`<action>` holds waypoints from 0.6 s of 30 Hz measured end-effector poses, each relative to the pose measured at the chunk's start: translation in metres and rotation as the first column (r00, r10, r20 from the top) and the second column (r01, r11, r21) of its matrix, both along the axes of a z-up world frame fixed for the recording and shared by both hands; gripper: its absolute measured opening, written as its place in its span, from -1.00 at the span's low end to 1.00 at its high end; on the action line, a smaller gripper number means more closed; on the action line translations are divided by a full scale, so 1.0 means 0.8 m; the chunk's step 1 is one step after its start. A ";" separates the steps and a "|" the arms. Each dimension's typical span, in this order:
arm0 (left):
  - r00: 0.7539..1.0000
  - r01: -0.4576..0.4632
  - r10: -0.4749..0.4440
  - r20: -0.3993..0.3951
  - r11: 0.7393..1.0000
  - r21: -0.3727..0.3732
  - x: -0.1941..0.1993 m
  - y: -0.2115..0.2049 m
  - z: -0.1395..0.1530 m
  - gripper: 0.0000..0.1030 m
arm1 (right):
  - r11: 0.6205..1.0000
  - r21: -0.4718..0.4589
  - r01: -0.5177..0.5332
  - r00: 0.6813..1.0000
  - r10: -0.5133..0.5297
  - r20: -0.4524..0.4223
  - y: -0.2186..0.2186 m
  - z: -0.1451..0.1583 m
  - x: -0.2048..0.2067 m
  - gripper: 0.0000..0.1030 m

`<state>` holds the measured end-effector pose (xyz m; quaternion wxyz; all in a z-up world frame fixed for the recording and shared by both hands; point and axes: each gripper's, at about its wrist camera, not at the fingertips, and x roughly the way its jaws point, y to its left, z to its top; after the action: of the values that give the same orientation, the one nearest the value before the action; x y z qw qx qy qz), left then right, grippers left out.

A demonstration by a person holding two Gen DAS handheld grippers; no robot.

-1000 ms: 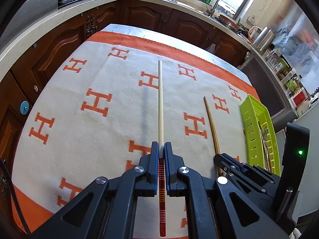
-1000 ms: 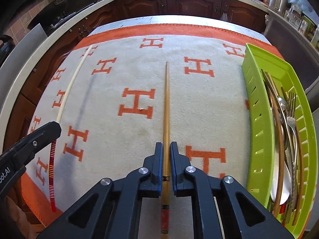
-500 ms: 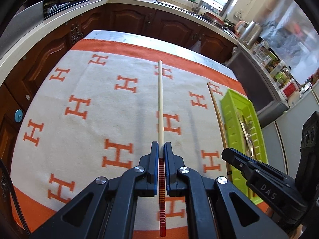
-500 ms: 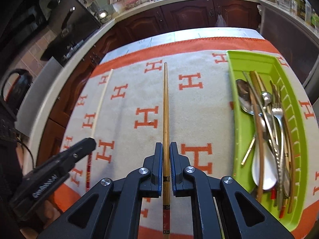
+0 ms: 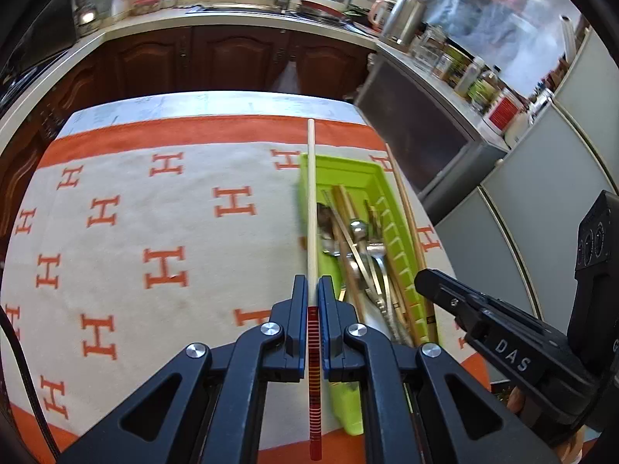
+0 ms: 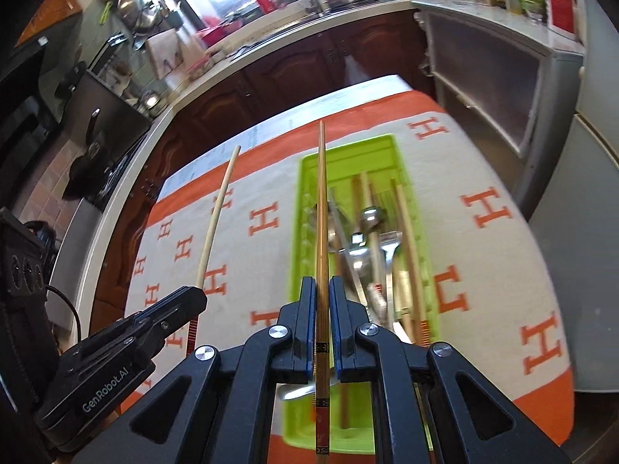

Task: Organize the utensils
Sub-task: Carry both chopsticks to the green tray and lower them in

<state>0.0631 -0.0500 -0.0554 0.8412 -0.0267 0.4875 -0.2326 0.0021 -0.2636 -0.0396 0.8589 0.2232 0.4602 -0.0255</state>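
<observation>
Chopsticks are pinched one per gripper: the pale chopstick in the left gripper, the brown chopstick in the right gripper, both above the green tray holding spoons, forks and chopsticks.

Pale marble-look table w/ cream cloth spread over most of it, orange border & orange H pattern. Lime-green slotted plastic tray sits directly on cloth, toward its right side, holding metal & wooden utensils.

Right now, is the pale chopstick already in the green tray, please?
Out: the pale chopstick is clamped in the left gripper, raised above the green tray.
</observation>
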 end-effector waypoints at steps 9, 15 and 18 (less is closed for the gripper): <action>0.997 0.045 -0.043 -0.057 0.998 0.036 0.014 -0.061 -0.022 -0.94 | 0.999 -0.017 0.036 0.999 -0.037 -0.028 -0.041 -0.024 0.005 -0.87; 0.990 0.033 -0.027 -0.141 0.999 0.042 0.030 -0.069 -0.049 -0.93 | 0.999 -0.025 0.029 0.998 -0.030 -0.058 -0.040 -0.049 0.022 -0.87; 0.986 0.040 -0.032 -0.165 0.998 0.044 0.033 -0.072 -0.058 -0.93 | 0.999 -0.033 0.026 0.997 -0.028 -0.071 -0.040 -0.057 0.028 -0.87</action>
<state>0.0893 -0.1079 -0.1020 0.7942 -0.0173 0.5608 -0.2332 0.0242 -0.2955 -0.0851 0.8448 0.2147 0.4873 -0.0524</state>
